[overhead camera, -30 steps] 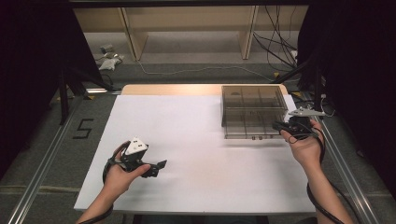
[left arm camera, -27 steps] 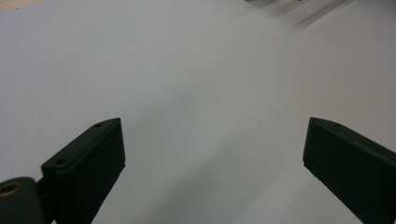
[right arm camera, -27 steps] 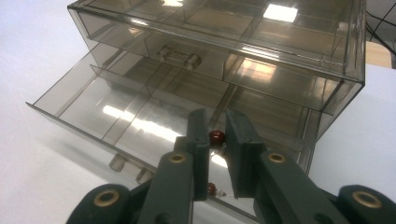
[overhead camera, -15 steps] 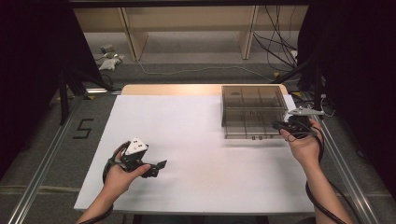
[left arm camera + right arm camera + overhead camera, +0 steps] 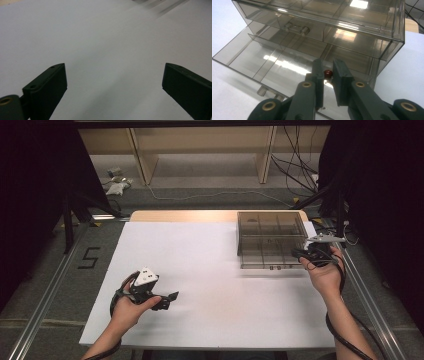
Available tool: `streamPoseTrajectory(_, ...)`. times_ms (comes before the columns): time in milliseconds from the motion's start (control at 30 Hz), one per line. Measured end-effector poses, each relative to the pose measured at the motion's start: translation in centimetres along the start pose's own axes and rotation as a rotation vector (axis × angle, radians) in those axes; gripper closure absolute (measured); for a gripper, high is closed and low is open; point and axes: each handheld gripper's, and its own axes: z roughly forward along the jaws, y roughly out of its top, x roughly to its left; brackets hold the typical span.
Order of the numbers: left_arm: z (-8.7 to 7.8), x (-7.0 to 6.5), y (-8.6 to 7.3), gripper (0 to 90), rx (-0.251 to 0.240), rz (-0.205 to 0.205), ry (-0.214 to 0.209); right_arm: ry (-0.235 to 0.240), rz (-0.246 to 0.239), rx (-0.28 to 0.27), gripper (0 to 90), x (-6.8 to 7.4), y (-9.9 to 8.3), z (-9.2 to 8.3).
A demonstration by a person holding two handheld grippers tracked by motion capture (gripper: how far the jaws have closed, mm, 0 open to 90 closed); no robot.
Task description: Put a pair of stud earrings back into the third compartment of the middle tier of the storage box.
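Holding a small dark-red round bead (image 5: pixel 328 73) between its two black jaws, your right gripper (image 5: pixel 327 72) hangs over the pulled-out lower drawer (image 5: pixel 274 62) of the smoky transparent plastic drawer cabinet (image 5: pixel 270 239). The jaws stand nearly together with the bead pinched at their tips, so treat this as a delicate hold: it is small and smooth and will likely slip if you twist or loosen early.

The step in hand looks like placing the bead into one of the drawer's compartments. Against the cabinet, the bead sits just in front of the closed upper drawer's face (image 5: pixel 317 31), above the open drawer's right-hand part, close to a divider wall. Choose the compartment before you lower, and bring the tips down well inside its walls rather than over a divider, or the bead may bounce into the neighbouring cell. Keep the gripper clear of the upper drawer's knob (image 5: pixel 305 30) and of the cabinet's front edge as you descend. Release low, near the drawer floor, and part the jaws only slightly, since a round bead dropped from height will probably roll.

Your left gripper (image 5: pixel 165 300) rests on the white tabletop (image 5: pixel 210 270), well apart from the cabinet, jaws spread wide with nothing between them. If the light drawer shifts, that hand could steady the cabinet.
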Motion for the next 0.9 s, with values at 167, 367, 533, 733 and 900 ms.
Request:
streamPoseTrajectory(167, 0.0, 0.0, 0.0, 5.9, 0.001, -0.002, 0.0, -0.004, 0.002, 0.004, 80.6, -0.1, 0.0, 0.3)
streamPoseTrajectory(367, 0.1, 0.0, 0.0, 5.9, 0.002, -0.004, -0.001, -0.009, 0.005, 0.008, 80.5, -0.2, 0.0, 0.7)
streamPoseTrajectory(533, 0.1, 0.0, 0.0, 5.9, 0.001, -0.004, -0.001, -0.008, 0.003, 0.017, 80.5, -0.4, 0.0, 1.0)
streamPoseTrajectory(733, 0.1, 0.0, 0.0, 5.9, 0.003, -0.001, -0.002, -0.014, 0.006, 0.023, 80.4, -0.5, -0.2, 1.1)
streamPoseTrajectory(900, 0.1, -0.1, 0.0, 5.9, -0.001, -0.005, -0.002, -0.016, 0.001, 0.029, 80.4, -0.6, -0.4, 1.3)
